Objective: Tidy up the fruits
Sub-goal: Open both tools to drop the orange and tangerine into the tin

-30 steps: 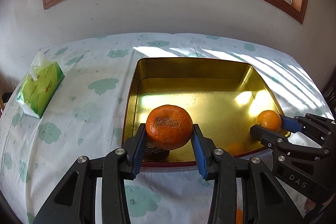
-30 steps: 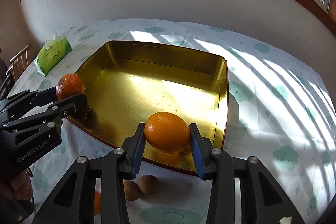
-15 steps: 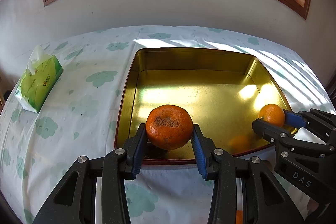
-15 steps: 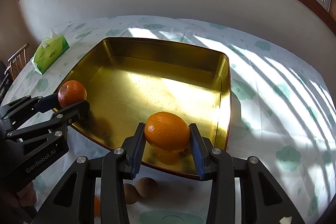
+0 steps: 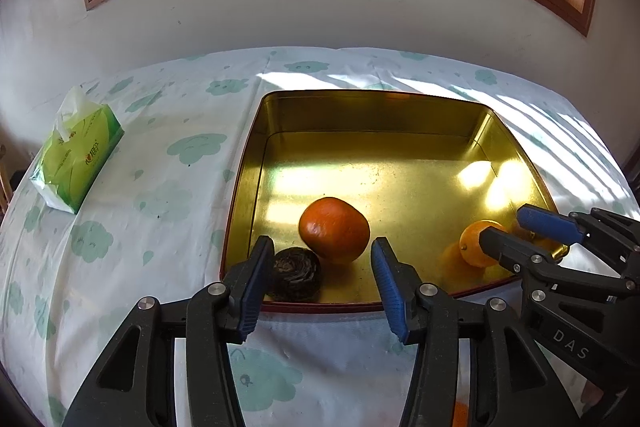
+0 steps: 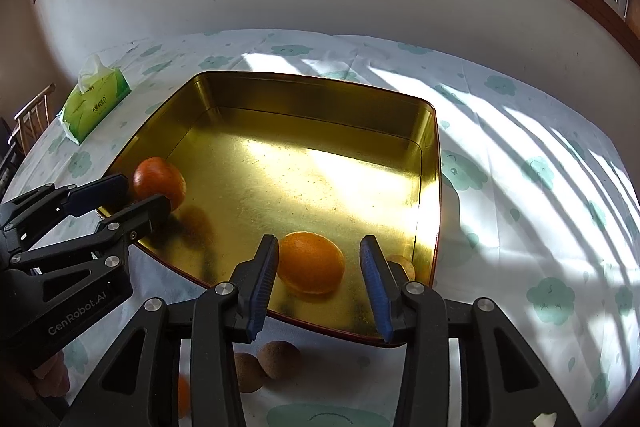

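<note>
The darker tangerine [image 5: 334, 229] lies on the floor of the gold tin tray [image 5: 376, 111], near its left front corner, just beside a dark scaly fruit [image 5: 295, 273]. The left claw [image 5: 320, 279] stands open around it, both pads clear of the peel. The paler orange [image 6: 311, 262] rests near the tray's right front corner, and the right claw [image 6: 318, 281] is open too, its pads apart from the fruit.

Both releases look complete, so the step in hand is likely withdrawal: each claw should back straight out over the near rim without nudging the fruit, which would roll easily on smooth metal.

Outside the tray, two small brown fruits [image 6: 264, 363] lie on the cloud-print bench [image 6: 540, 211] just in front, probably next. A green tissue pack [image 5: 76, 163] sits far left.
</note>
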Tool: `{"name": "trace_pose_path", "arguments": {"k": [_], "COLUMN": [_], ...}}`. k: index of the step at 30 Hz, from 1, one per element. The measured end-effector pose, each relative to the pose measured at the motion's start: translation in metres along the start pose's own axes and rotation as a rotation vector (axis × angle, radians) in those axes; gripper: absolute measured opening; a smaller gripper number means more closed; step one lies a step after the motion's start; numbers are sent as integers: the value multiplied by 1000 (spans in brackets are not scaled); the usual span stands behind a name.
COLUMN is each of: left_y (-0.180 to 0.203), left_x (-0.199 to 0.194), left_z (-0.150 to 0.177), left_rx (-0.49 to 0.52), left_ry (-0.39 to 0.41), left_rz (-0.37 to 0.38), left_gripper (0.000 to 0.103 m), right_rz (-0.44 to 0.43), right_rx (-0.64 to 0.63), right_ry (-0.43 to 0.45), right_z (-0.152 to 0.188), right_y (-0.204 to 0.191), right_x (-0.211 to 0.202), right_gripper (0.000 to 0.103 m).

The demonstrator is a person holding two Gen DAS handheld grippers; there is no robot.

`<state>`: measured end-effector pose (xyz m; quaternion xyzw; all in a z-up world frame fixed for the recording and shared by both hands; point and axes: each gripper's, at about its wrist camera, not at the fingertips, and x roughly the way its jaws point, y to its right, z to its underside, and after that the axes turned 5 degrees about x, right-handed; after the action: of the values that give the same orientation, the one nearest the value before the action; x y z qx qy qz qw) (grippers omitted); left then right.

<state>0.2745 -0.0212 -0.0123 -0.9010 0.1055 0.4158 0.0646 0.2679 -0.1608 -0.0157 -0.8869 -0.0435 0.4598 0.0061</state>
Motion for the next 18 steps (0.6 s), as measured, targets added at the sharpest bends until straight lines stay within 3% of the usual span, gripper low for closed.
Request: {"name": "trace_pose_path", "arguments": {"k": [9, 18], "left_y": [5, 17], "left_x": [-21, -65], "left_z": [6, 34], "left_rx": [3, 11], "left_ry": [24, 45], "left_rz": [-10, -27], "left_gripper": [58, 58], "right_rz": [-12, -12], "right_rx": [-5, 4], "right_ry": [19, 55], "right_z": [4, 24], "right_y": [-3, 1], "right_x": [-20, -64], "right_gripper": [41, 41]}}
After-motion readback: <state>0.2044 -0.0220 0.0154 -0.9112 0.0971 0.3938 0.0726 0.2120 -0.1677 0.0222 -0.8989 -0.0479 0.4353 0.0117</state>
